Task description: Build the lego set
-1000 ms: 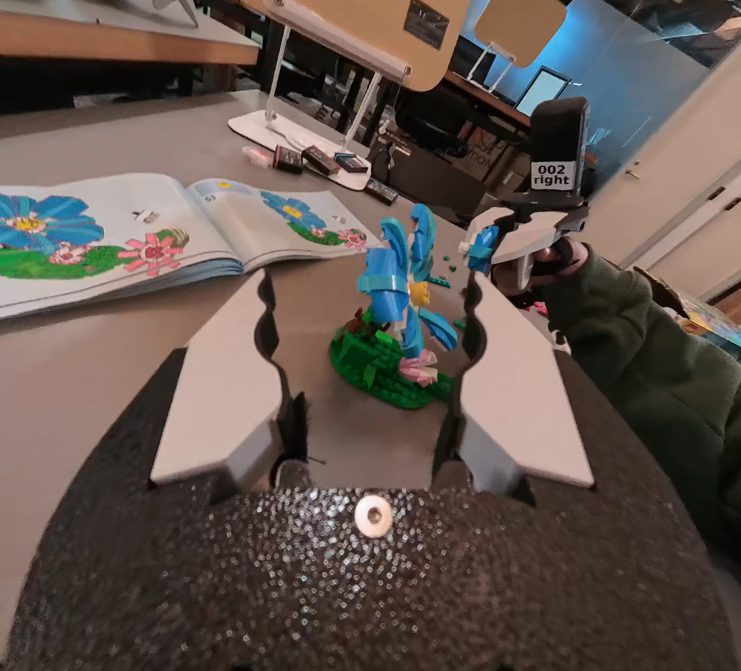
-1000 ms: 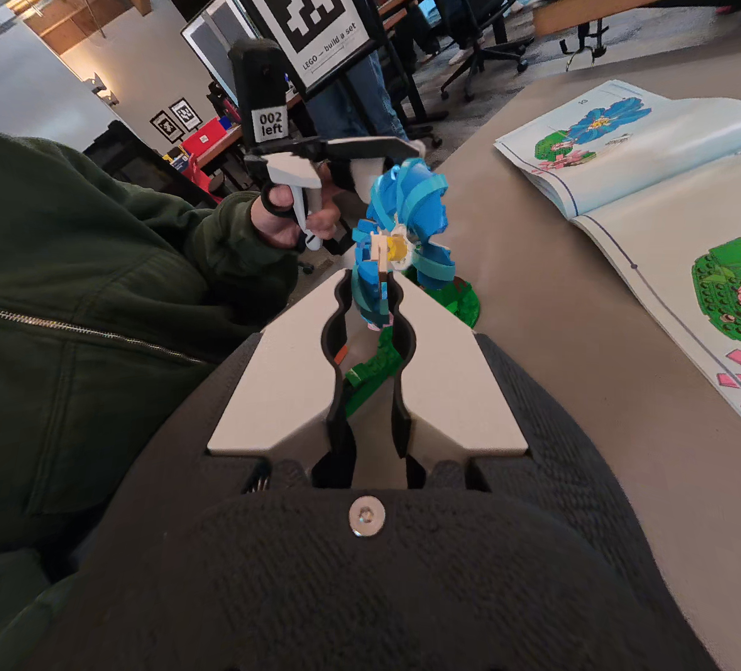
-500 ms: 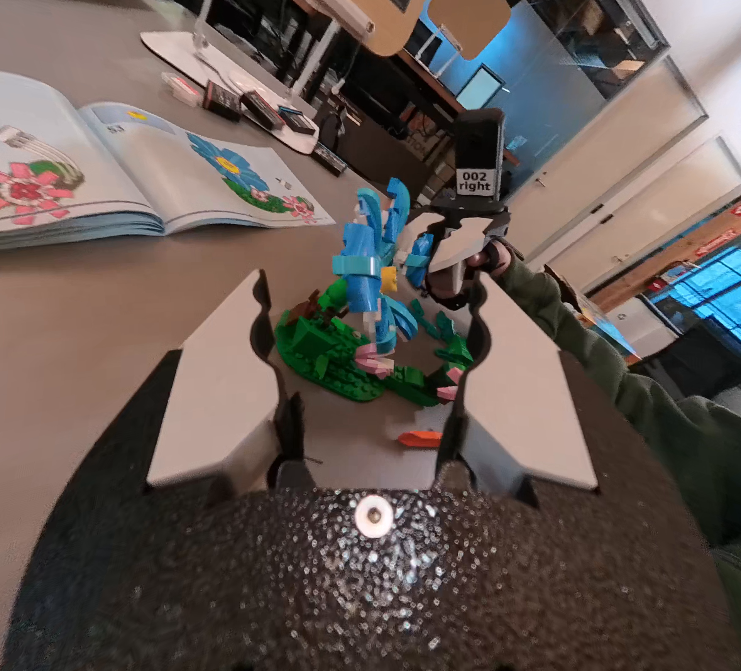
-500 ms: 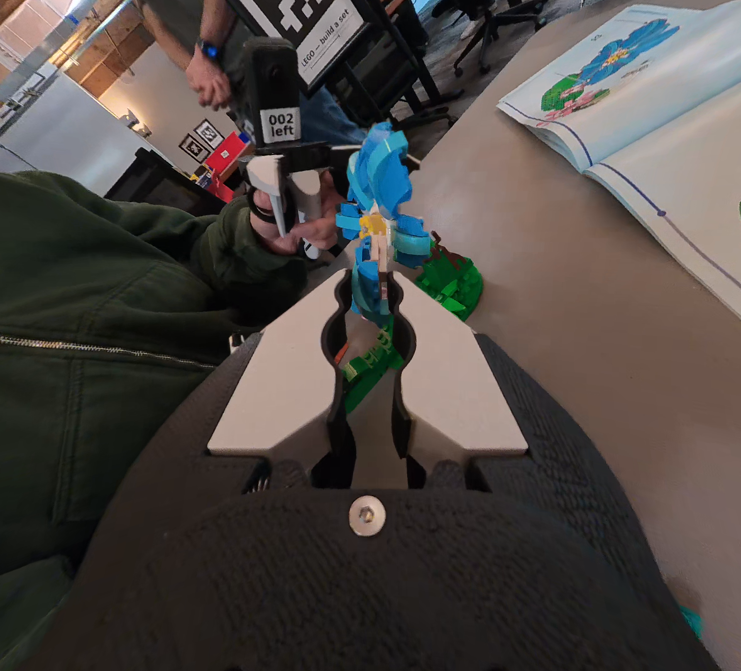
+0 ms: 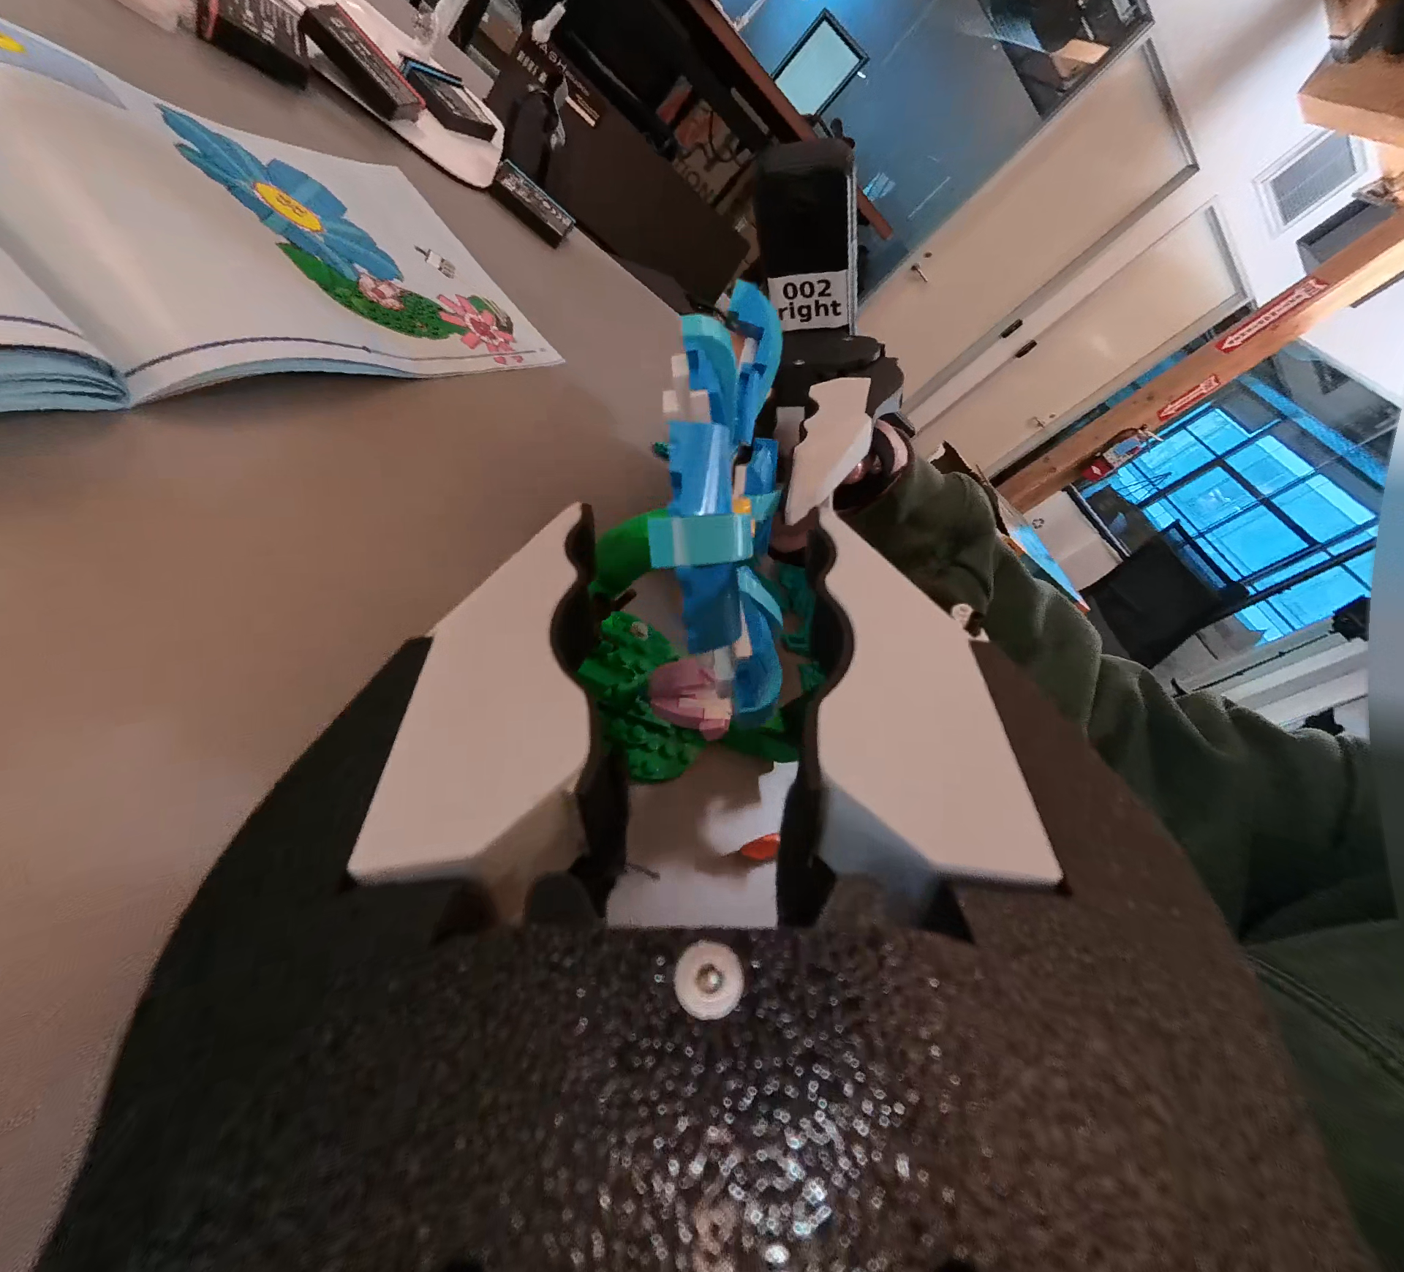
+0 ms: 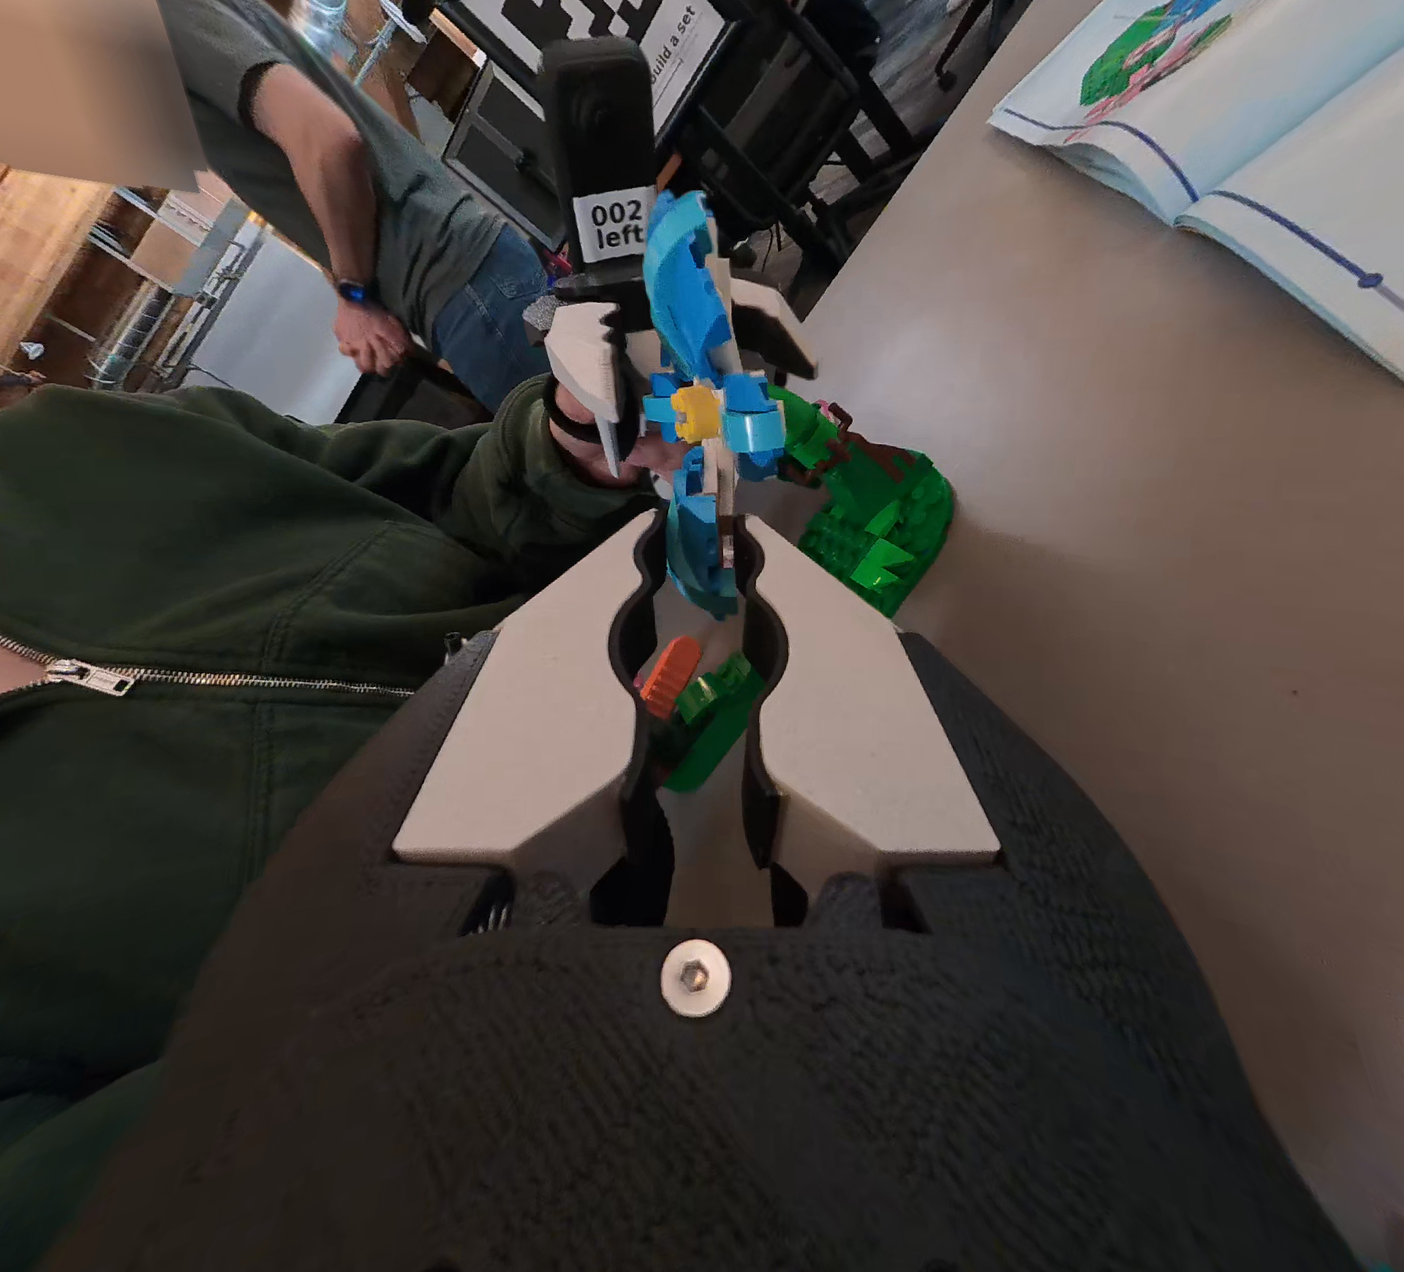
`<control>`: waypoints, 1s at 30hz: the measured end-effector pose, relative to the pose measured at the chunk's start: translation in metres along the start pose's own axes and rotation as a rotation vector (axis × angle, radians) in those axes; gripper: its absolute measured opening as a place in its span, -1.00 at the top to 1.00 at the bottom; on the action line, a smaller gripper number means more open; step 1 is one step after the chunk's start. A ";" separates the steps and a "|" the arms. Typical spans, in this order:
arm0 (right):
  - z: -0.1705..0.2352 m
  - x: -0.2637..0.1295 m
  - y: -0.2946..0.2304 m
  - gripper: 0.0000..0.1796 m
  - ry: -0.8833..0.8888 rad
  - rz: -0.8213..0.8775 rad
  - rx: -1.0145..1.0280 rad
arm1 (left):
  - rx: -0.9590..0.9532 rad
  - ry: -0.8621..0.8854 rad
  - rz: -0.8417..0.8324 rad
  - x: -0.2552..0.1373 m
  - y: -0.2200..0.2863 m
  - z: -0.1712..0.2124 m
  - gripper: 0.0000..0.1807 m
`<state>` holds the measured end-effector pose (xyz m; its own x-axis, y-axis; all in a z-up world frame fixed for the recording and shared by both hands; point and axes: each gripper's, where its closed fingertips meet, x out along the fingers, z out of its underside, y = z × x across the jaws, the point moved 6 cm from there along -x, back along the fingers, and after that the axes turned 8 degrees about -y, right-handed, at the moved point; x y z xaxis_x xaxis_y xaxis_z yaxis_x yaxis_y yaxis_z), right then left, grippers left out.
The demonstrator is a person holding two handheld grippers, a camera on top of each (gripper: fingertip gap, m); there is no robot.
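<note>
- Right tool is pinched down narrow, and its tips have hold of the lowest blue petal of the blue lego flower. The petal sits right in the slot between the fingers, touching both.
- Down in the gap behind those tips there's an orange piece and a smaller green plate lying on the tabletop.
- Left tool is spread about halfway. The flower stands in the space between its fingers, edge-on from this side, but I honestly can't tell if either finger is touching it or if it's just framed by them.
- Below the flower in the left wrist view: the green base with a small pink flower on it, resting on the tabletop. From the right wrist view the base sits just right of the tool tips, with brown bits on top.
- A curved green stem runs from the base up to the back of the blue flower. Yellow centre faces the right wrist camera.
- Each tool shows up behind the flower in the other's camera, held by a hand in a dark green sleeve.
- Further out, the open instruction booklet lies flat on the tabletop, well apart from the build.
- Beyond that, a few small dark boxes near the tabletop's far edge, and a bystander standing in the room behind.
</note>
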<state>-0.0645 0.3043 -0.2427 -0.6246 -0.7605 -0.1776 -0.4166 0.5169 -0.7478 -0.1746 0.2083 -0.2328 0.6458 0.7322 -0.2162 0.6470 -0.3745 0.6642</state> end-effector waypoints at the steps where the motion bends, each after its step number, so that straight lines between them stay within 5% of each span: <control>1: 0.001 0.001 0.001 0.83 -0.008 -0.002 0.009 | -0.004 0.001 0.008 0.001 -0.001 0.000 0.44; 11: 0.003 0.010 0.006 0.83 -0.009 -0.033 0.050 | -0.007 -0.012 0.025 0.002 -0.005 0.000 0.62; 22: 0.002 0.010 0.007 0.83 0.016 -0.062 0.058 | -0.009 -0.063 0.047 0.004 -0.003 0.002 0.42; 30: 0.001 0.012 0.006 0.83 0.027 -0.085 0.064 | -0.034 -0.032 0.045 0.002 -0.008 -0.001 0.62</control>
<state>-0.0740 0.2981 -0.2504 -0.6065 -0.7893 -0.0953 -0.4263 0.4240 -0.7990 -0.1789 0.2136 -0.2377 0.6874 0.6959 -0.2080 0.6029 -0.3870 0.6977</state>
